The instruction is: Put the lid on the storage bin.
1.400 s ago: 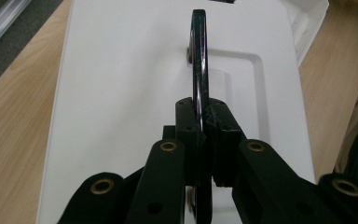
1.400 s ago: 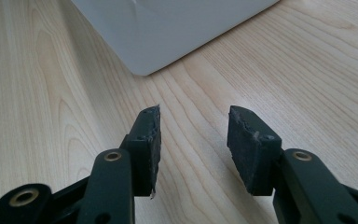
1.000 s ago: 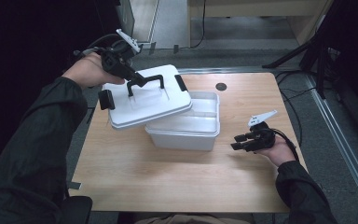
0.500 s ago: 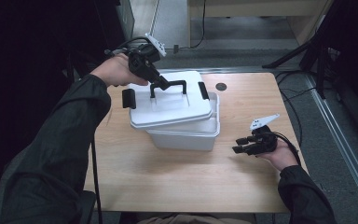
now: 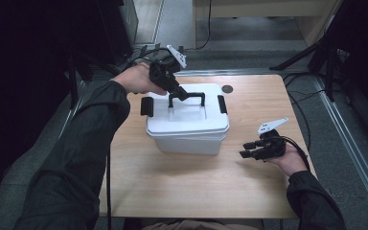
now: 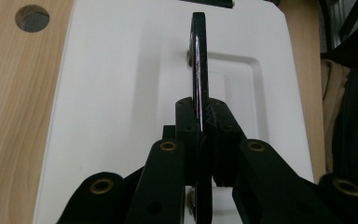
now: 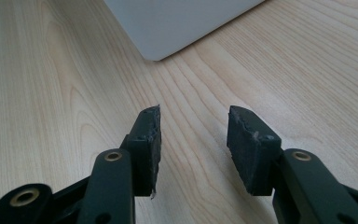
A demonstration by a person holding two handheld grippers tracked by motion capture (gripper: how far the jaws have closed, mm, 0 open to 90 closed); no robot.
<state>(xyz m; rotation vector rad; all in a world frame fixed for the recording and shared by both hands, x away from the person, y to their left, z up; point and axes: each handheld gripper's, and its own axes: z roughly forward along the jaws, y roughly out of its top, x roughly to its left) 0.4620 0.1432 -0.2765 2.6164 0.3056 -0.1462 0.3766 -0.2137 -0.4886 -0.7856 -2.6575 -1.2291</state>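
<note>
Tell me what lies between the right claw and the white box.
Bare wood of the table and nothing else separates the right claw from the box in the high view; the right gripper view shows the same stretch bare.

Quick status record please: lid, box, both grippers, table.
lid: white lid sits on the box, black latch at each end
box: white box, mid-table
left gripper: left gripper shut on the black handle
right gripper: right gripper open, nothing between the jaws, low over the table right of the box
table: wooden table

Wooden table (image 5: 182, 187), white lidded box (image 5: 187, 139)
</note>
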